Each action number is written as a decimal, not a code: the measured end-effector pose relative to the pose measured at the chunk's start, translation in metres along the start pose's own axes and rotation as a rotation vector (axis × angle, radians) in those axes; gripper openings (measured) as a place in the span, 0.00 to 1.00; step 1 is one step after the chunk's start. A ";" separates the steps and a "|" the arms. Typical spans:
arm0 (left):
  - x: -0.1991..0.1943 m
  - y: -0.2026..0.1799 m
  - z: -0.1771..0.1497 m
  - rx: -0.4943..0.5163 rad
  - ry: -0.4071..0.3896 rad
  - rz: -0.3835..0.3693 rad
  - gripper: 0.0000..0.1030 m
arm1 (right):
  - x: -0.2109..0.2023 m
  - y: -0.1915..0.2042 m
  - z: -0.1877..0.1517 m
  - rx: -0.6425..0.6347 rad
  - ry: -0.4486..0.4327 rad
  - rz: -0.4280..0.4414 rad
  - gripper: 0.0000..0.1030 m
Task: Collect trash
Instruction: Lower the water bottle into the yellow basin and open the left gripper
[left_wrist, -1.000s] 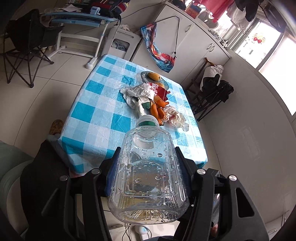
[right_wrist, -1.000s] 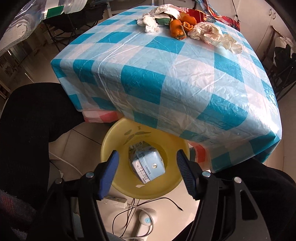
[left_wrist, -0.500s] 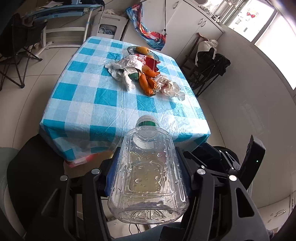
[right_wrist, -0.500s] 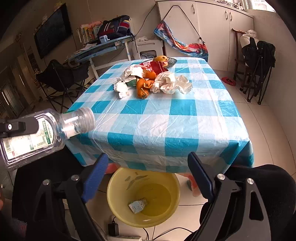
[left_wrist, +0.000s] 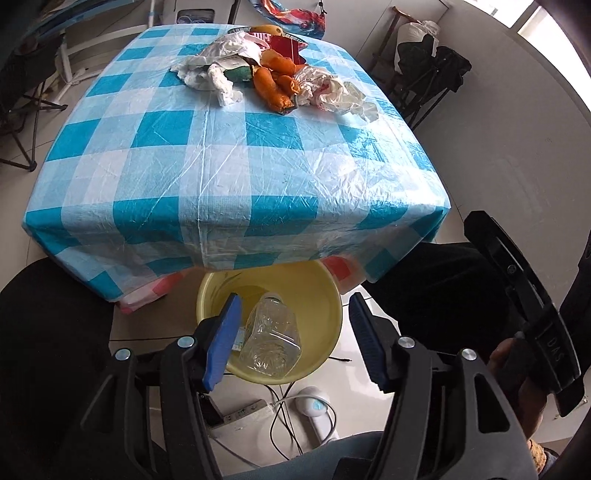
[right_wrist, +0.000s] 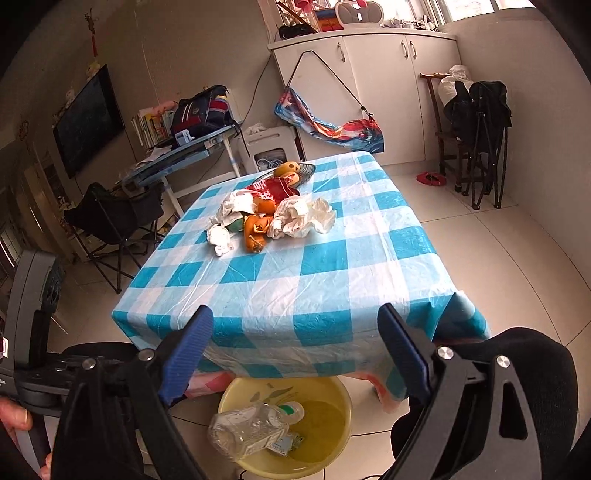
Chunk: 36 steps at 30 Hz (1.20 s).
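Observation:
A clear plastic bottle (left_wrist: 271, 341) with a green cap lies in the yellow basin (left_wrist: 325, 291) on the floor under the table's near edge; in the right wrist view the bottle (right_wrist: 247, 430) rests over a small blue carton in the basin (right_wrist: 332, 398). My left gripper (left_wrist: 293, 339) is open and empty just above the basin. My right gripper (right_wrist: 295, 350) is open and empty, higher up, facing the table. A pile of trash (left_wrist: 273, 77) lies on the blue-checked tablecloth (left_wrist: 229, 155): crumpled white paper and bags, orange peels, a red wrapper. The pile also shows in the right wrist view (right_wrist: 269, 214).
A glass dish with yellow fruit (right_wrist: 291, 170) stands behind the pile. A power strip and cables (left_wrist: 251, 410) lie on the floor by the basin. Folding chairs (right_wrist: 110, 221), a desk, white cabinets (right_wrist: 369, 85) and a black chair (right_wrist: 476, 129) ring the table.
My left gripper has dropped down over the basin, opened, and let go of the bottle, which now lies in the basin. My right gripper has risen and tilted up toward the table.

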<state>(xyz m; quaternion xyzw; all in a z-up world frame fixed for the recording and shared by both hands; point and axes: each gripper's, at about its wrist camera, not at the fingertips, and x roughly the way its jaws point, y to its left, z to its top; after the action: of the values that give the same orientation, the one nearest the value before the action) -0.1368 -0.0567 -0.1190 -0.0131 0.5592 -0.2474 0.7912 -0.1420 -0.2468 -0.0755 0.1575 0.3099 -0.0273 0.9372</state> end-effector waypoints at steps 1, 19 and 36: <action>-0.004 0.000 0.000 0.005 -0.019 0.015 0.61 | -0.001 -0.002 -0.001 0.001 -0.003 0.001 0.84; -0.101 0.018 0.005 -0.061 -0.433 0.293 0.87 | 0.002 0.019 -0.008 -0.114 -0.001 -0.014 0.84; -0.102 0.012 0.004 -0.042 -0.442 0.320 0.88 | 0.002 0.027 -0.011 -0.137 0.005 -0.007 0.84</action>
<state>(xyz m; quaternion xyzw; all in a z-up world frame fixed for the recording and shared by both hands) -0.1543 -0.0059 -0.0318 0.0052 0.3729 -0.0985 0.9226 -0.1422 -0.2182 -0.0775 0.0921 0.3137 -0.0089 0.9450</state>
